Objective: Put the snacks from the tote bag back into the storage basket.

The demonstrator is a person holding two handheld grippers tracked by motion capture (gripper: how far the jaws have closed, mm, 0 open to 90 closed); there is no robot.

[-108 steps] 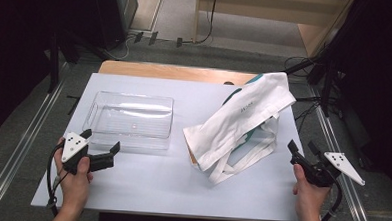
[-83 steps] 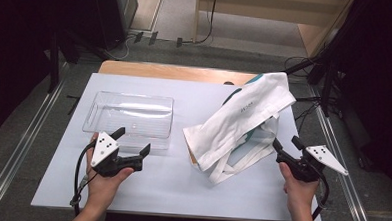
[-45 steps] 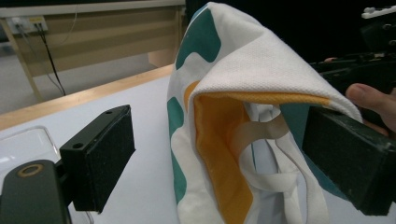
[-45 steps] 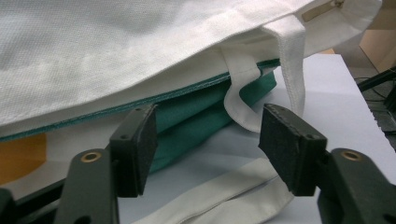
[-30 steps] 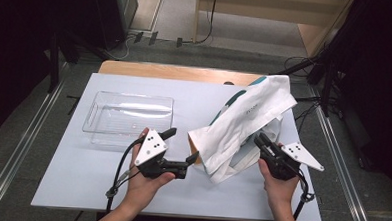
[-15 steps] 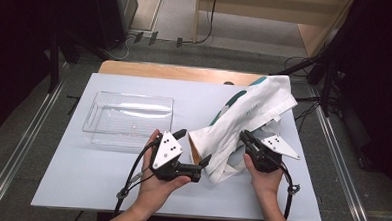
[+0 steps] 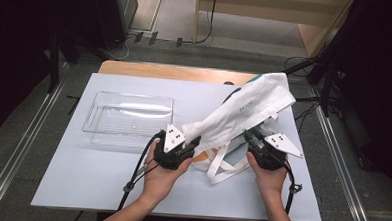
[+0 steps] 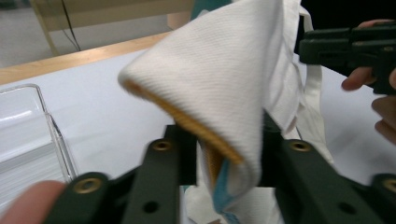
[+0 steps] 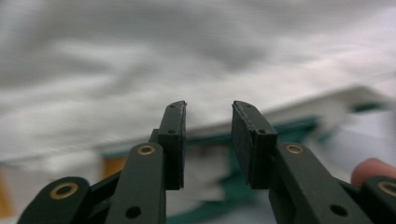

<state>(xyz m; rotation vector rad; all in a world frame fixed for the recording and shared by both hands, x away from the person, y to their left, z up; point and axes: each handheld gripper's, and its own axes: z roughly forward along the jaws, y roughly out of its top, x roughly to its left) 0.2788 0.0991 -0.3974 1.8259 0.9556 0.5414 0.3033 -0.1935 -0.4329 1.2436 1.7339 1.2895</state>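
Note:
A white cloth bag [image 7: 249, 110] with teal and orange print and loose straps lies slanted on the right half of the white table [image 7: 81, 180]. My left gripper [image 7: 195, 140] has just been closing and is shut on the bag's lower left corner; in the left gripper view a fold of the bag [image 8: 224, 84] sits pinched between the jaws of the left gripper [image 8: 226, 149]. My right gripper [image 7: 248, 138] rests against the bag's lower right side. Its jaws have just been opening: the right gripper [image 9: 208, 135] shows a bare gap, with blurred bag cloth [image 9: 140, 70] beyond it.
A clear plastic tray [image 7: 96, 121] stands on the left half of the table, just left of my left hand. The right gripper [image 8: 327, 44] appears at the upper right of the left gripper view. A wooden edge [image 7: 175, 72] runs along the table's far side.
My left gripper slid right to the bag's lower left corner and closed on it. My right gripper moved left against the bag and its jaws opened. The bag's lower edge shifted.

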